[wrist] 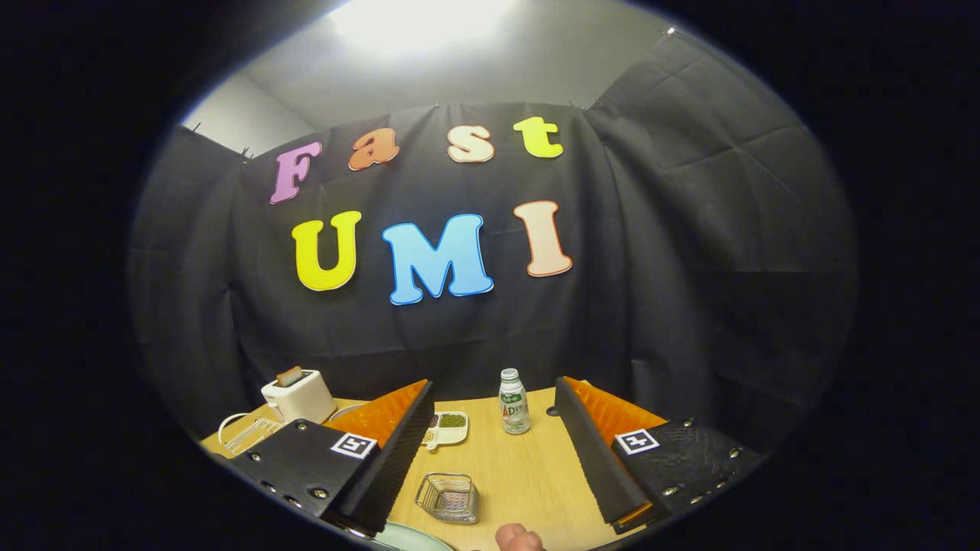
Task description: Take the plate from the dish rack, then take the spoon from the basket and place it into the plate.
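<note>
The gripper [490,459] is held high over the table [528,474]. Its 2 fingers are wide apart and hold nothing.

Low between the fingers sits a small wire basket [449,497]. I cannot tell if a spoon is in it. A pale round rim shows just below the left finger; it may be the plate [409,538]. If so, the plate looks to be out of the rack [243,433] already, the white wire thing far left by the toaster [298,396].

So the spoon part is likely still left. A bottle [514,402] and a food tray [446,428] stand farther back. A fingertip [519,538] peeks in at the bottom.
</note>
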`<move>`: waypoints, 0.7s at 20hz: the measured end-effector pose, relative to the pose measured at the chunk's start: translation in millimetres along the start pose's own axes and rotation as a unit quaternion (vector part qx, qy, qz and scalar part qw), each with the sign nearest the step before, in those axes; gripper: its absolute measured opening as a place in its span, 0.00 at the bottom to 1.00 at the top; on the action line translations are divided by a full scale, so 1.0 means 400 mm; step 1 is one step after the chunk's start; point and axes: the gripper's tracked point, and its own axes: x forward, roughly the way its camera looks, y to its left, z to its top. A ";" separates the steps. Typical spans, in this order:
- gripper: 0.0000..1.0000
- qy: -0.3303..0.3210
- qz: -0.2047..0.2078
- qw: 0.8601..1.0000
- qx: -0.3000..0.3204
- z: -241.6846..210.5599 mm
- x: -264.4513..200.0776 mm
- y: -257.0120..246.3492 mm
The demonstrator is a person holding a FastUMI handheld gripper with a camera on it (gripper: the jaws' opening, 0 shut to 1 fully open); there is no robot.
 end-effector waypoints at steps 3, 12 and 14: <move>0.98 -0.016 0.001 1.000 -0.018 -0.003 0.013 -0.059; 0.97 -0.040 0.046 0.997 -0.042 -0.304 0.102 -0.216; 0.98 -0.038 0.047 0.998 -0.034 -0.380 0.116 -0.226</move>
